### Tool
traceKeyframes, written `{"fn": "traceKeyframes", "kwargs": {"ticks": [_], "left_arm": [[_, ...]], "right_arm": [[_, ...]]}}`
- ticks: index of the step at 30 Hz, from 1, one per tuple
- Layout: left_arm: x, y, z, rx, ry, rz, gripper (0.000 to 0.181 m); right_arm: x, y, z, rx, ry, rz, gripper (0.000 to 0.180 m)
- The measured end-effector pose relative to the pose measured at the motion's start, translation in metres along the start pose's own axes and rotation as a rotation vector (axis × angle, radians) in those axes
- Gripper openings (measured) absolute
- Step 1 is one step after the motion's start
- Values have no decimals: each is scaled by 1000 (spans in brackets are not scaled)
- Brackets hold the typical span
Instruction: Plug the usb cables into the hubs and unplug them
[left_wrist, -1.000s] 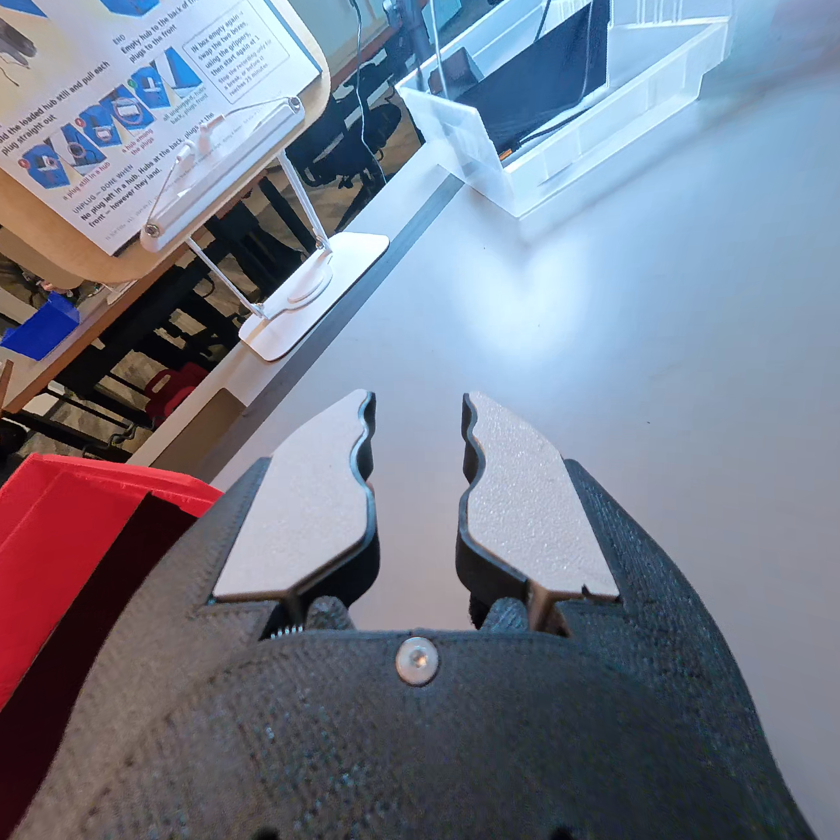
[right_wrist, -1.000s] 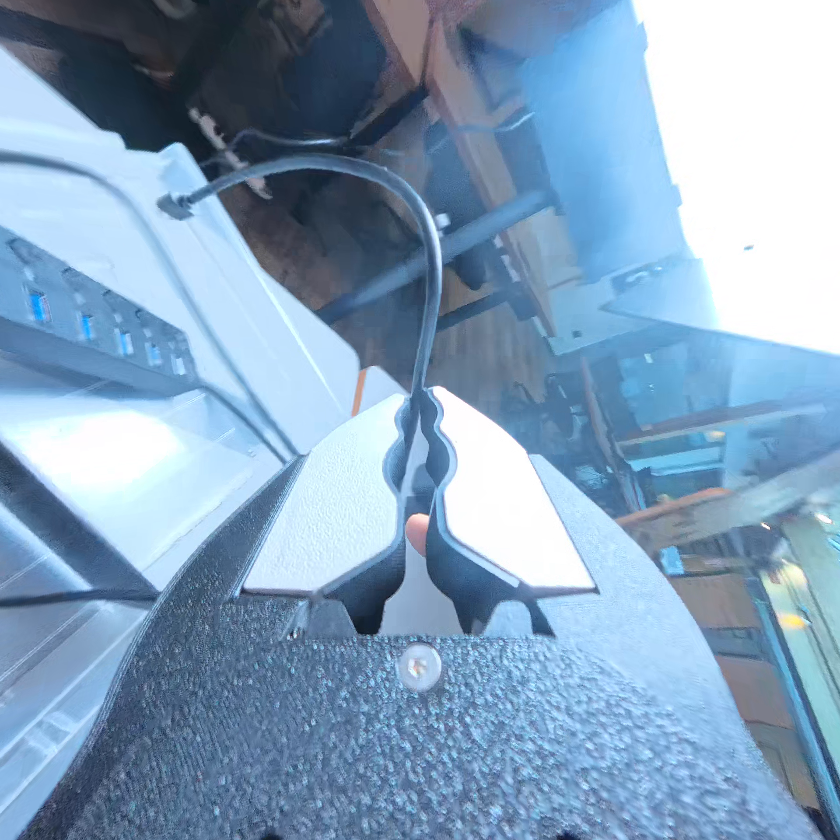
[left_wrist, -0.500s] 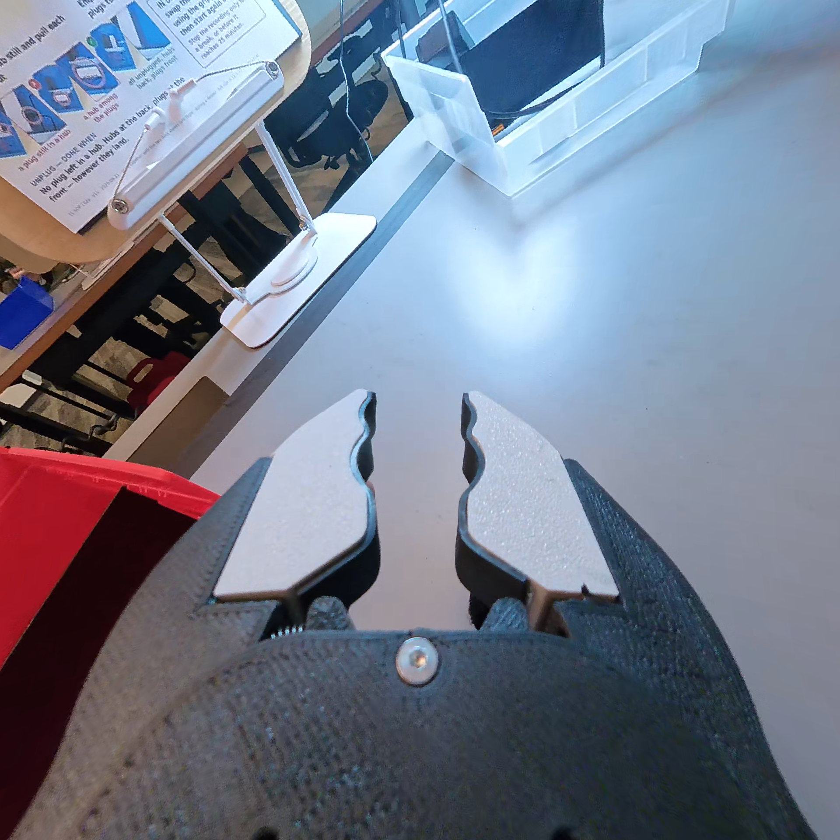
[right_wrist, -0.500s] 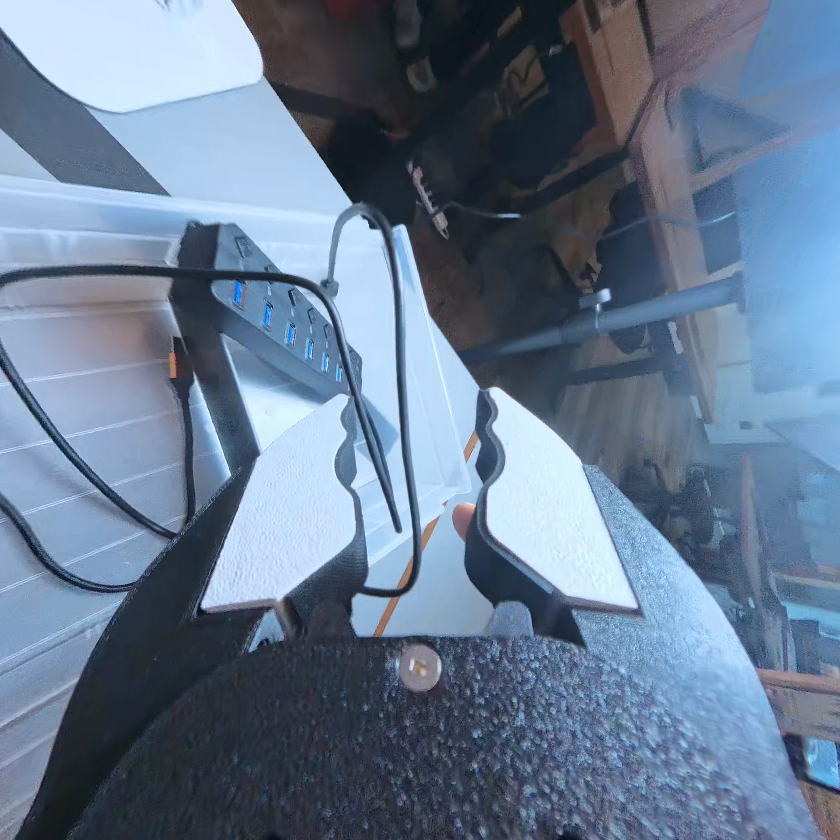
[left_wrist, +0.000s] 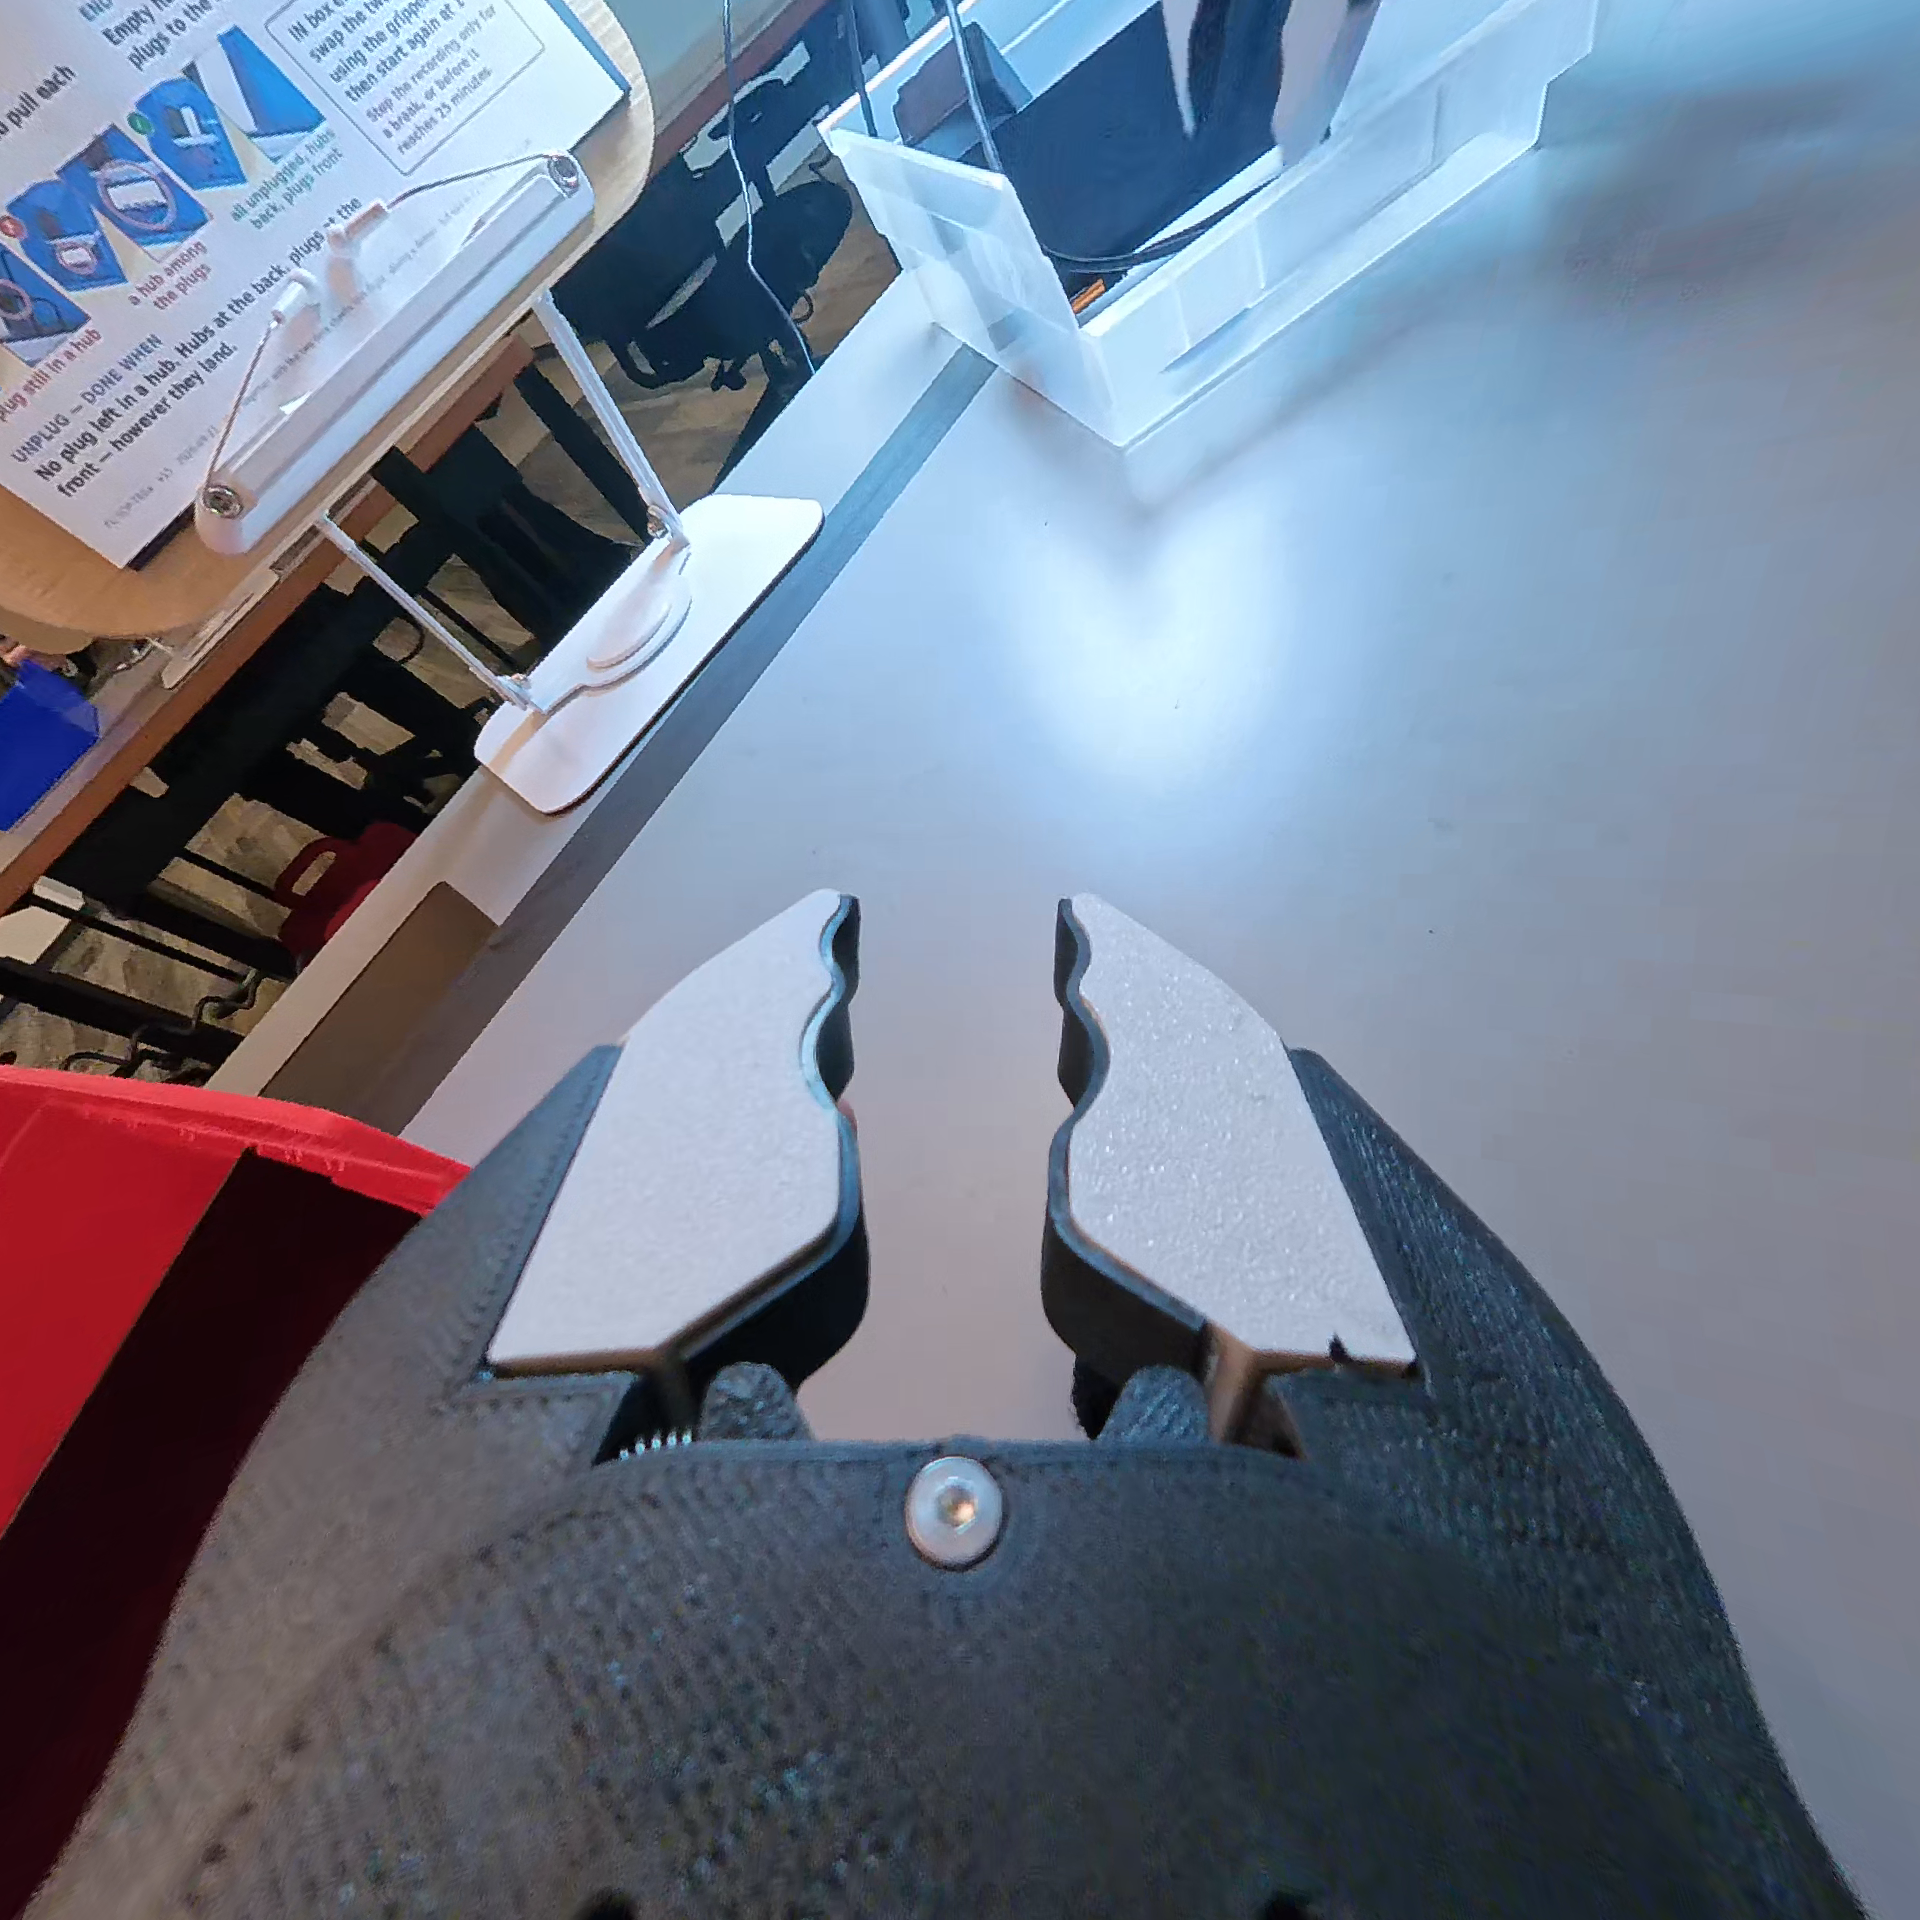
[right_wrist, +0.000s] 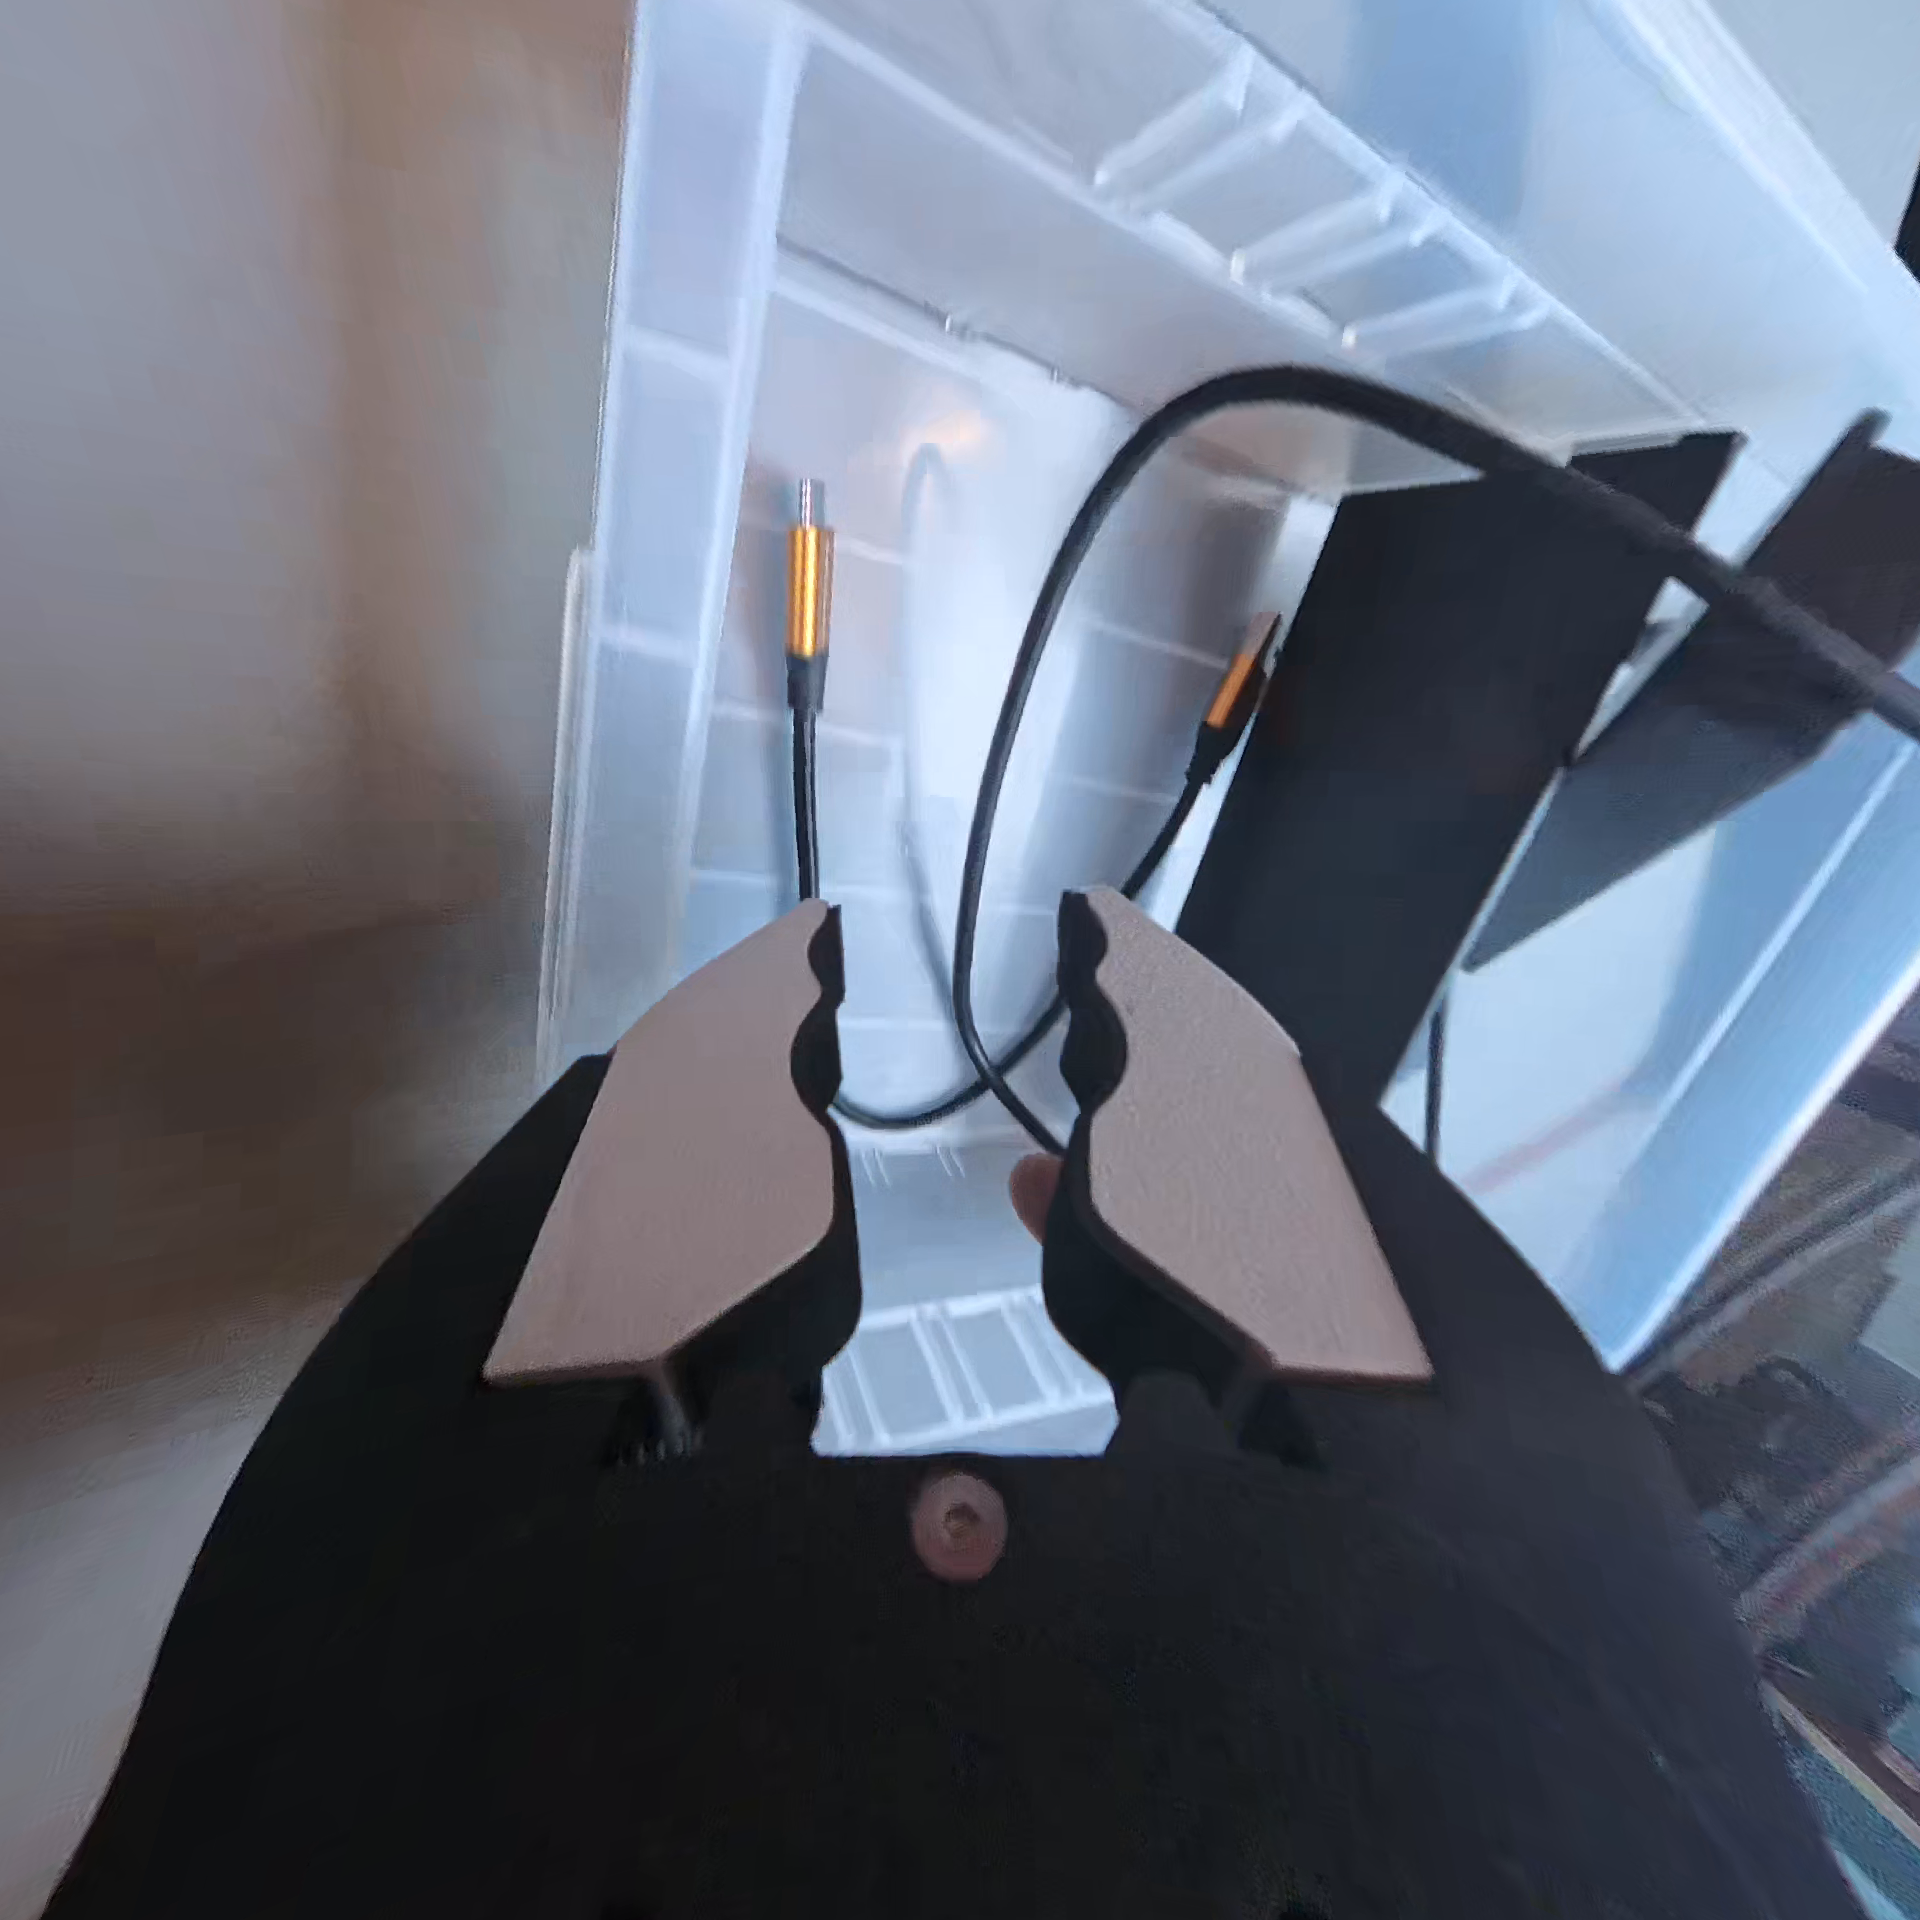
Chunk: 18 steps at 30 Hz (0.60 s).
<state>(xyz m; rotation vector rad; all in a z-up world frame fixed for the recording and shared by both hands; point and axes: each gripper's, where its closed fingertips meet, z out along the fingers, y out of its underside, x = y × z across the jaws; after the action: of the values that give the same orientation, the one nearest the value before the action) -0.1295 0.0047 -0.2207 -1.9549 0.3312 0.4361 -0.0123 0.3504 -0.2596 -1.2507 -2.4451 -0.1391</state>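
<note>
— Two grippers, both with fingers parted and nothing between them. The left gripper (left_wrist: 956, 925) hangs over the bare grey table (left_wrist: 1455, 831); the right gripper (right_wrist: 945, 914) points into the clear plastic bin (right_wrist: 686, 436).

— Any writing?

— Only on the instruction sheet (left_wrist: 187, 208) clipped to a white stand (left_wrist: 623, 665) at the table's far edge: printed text and blue diagrams, cut off by the frame. No brand shows on anything.

— And the cables?

— Black usb cable (right_wrist: 800, 769) lies in the bin, its orange plug (right_wrist: 807, 592) free against the wall. A second orange plug (right_wrist: 1242, 675) sits beside a dark upright panel (right_wrist: 1403, 727); whether it is plugged in, I cannot tell. No hub ports show. A red bin (left_wrist: 125, 1247) is cropped at lower left, and the right wrist view's left side is blurred.
</note>
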Motion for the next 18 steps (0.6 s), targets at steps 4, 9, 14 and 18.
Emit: {"fn": "traceKeyframes", "kwargs": {"ticks": [4, 9, 14, 18], "left_arm": [[-2, -1, -2, 6, -2, -6, 36], [-4, -1, -4, 11, -3, -9, 36], [-3, 2, 0, 2, 13, -22, 35], [1, 1, 1, -7, 10, 0, 35]], "right_arm": [[6, -17, 29, 40, -16, 66, 28], [24, -29, -4, 119, 83, 43, 5], [95, -16, -97, 135, 501, -66, 5], [142, 9, -103, 61, 684, -85, 5]]}}
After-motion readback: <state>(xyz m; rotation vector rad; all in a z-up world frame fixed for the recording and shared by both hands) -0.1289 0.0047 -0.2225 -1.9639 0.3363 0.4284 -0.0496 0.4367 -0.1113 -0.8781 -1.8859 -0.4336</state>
